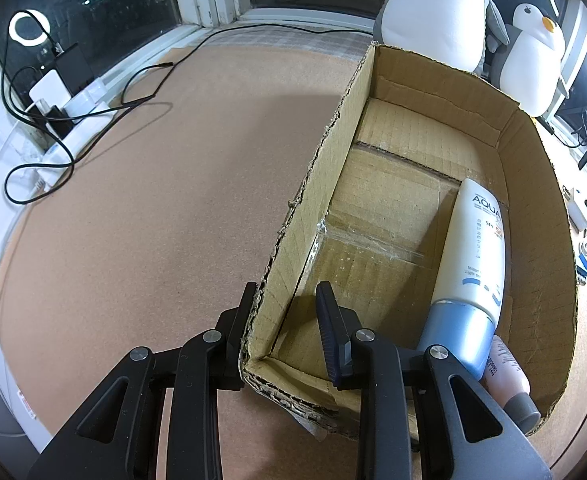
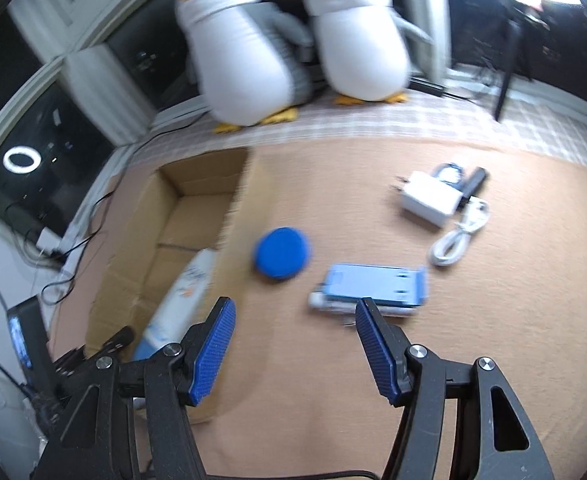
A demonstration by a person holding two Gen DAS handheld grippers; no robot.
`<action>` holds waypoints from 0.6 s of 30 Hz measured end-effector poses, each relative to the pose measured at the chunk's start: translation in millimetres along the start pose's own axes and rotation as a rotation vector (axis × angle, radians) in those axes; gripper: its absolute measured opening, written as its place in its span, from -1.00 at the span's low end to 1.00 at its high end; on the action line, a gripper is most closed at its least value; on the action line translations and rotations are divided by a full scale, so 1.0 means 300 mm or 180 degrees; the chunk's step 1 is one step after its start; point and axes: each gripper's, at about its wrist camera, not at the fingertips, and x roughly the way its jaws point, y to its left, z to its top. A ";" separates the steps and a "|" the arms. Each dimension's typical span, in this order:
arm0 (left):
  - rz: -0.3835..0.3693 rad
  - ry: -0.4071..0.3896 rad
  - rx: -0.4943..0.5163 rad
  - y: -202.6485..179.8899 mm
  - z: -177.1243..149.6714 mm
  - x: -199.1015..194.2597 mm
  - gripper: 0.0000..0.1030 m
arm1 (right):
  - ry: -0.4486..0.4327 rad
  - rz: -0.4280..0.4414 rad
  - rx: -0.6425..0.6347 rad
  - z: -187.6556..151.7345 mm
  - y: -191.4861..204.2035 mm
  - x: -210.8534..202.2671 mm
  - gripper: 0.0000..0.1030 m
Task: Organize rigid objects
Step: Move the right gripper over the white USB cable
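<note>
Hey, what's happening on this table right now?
A person is sorting loose items into a cardboard box. The left gripper has its jaws shut on the box's wall, steadying it. Inside lie a white sunscreen bottle and a pink tube. The right gripper is open and empty above the table, where a blue round tin, a light blue case and a white charger wait.

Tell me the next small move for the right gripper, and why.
Probably bring the right gripper, open and empty, down over the blue disc, the loose item nearest the box. The left gripper is clamped on the box wall, and two bottles already lie inside.
</note>
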 end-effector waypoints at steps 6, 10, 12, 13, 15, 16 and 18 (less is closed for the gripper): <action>-0.0002 0.0001 -0.0002 0.003 0.000 0.001 -0.48 | 0.0020 -0.0193 0.0280 0.040 -0.151 0.016 0.13; -0.0001 0.0000 -0.0001 0.000 -0.001 0.000 -0.48 | 0.0031 -0.0327 0.0490 0.076 -0.252 0.035 0.13; -0.0001 0.0000 -0.0001 -0.001 -0.001 0.000 -0.48 | 0.0050 -0.0405 0.0546 0.098 -0.294 0.047 0.13; -0.0001 0.0000 -0.0002 0.000 -0.001 0.000 -0.48 | 0.0056 -0.0442 0.0566 0.108 -0.309 0.053 0.11; -0.0003 0.0000 -0.0003 -0.001 -0.001 0.000 -0.48 | 0.0120 -0.0528 0.0578 0.129 -0.333 0.077 0.09; -0.0005 -0.0001 -0.0005 0.001 -0.002 0.000 -0.48 | 0.0154 -0.0547 0.0592 0.138 -0.344 0.090 0.05; -0.0006 0.0000 -0.0011 0.003 -0.004 0.001 -0.48 | 0.0211 -0.0584 0.0609 0.152 -0.356 0.114 0.02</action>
